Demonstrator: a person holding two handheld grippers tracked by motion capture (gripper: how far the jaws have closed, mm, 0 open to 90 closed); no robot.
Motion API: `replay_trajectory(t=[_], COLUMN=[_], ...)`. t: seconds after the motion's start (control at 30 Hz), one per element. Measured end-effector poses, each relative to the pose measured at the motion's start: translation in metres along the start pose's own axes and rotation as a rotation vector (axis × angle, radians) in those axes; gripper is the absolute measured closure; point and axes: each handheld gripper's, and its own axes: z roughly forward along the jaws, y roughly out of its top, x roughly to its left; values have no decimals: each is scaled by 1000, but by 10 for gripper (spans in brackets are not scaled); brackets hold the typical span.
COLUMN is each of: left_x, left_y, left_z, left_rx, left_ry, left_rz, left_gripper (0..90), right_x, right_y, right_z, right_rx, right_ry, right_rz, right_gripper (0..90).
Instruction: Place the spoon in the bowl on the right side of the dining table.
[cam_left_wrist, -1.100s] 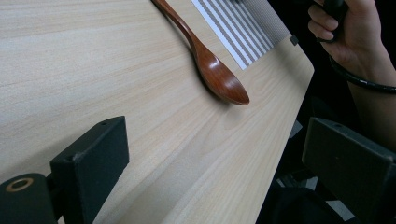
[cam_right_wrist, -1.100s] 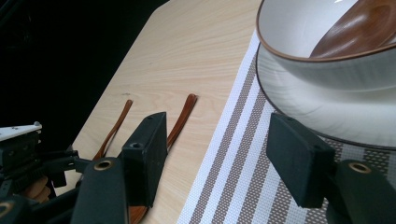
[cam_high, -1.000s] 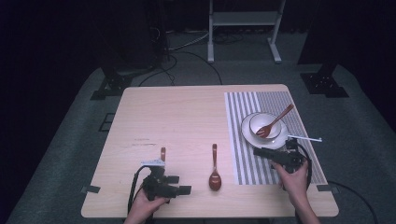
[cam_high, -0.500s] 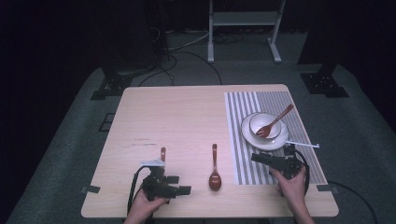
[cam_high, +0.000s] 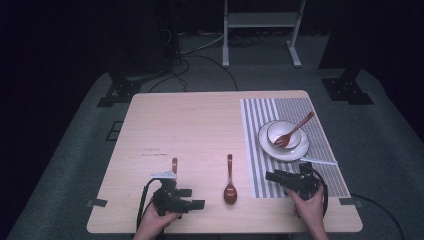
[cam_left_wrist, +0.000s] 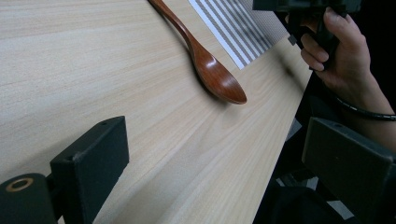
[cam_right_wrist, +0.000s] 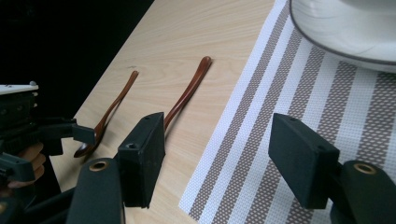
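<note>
My left gripper (cam_high: 192, 204) sits low at the near edge of the table (cam_high: 200, 130), its jaws spread wide with nothing between them; in the left gripper view (cam_left_wrist: 215, 158) the bare wood runs between the two black pads. Beyond its jaws lies the middle spoon (cam_left_wrist: 205, 60), dark brown wood, bowl toward me and handle pointing away, flat on the tabletop and apart from the jaws. In the high view that spoon (cam_high: 230, 181) rests between my two hands, just left of the striped placemat (cam_high: 265, 150).

A second wooden spoon (cam_high: 174, 164) lies just beyond my left gripper; from the right gripper view this spoon (cam_right_wrist: 107, 116) has its bowl right by the left gripper's jaw, though I cannot tell whether they touch.

My right gripper (cam_high: 272, 176) hovers over the near corner of the placemat, jaws parted and empty (cam_right_wrist: 229, 163), pointing left toward the middle spoon. Farther back on the mat a white plate (cam_high: 285, 150) carries a bowl (cam_high: 282, 131) with a wooden fork (cam_high: 295, 130) leaning in it.
</note>
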Motion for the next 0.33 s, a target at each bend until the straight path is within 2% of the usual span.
replay_trajectory(t=[0.17, 0.2, 0.23, 0.33], left_x=[0, 0, 0, 0], left_y=[-1, -1, -1, 0], left_z=[0, 0, 0, 0], left_rx=[-2, -3, -5, -10], left_ry=[-3, -7, -12, -16], left_rz=[0, -2, -1, 4], left_gripper=[62, 62, 62, 62], right_x=[0, -3, -3, -8], right_y=[-8, -13, -13, -21], right_z=[-1, -3, -3, -7], right_rx=[-15, -41, -41, -82], right_ry=[24, 43, 43, 83], right_rz=[-9, -13, -13, -5], right_gripper=[343, 342, 342, 335])
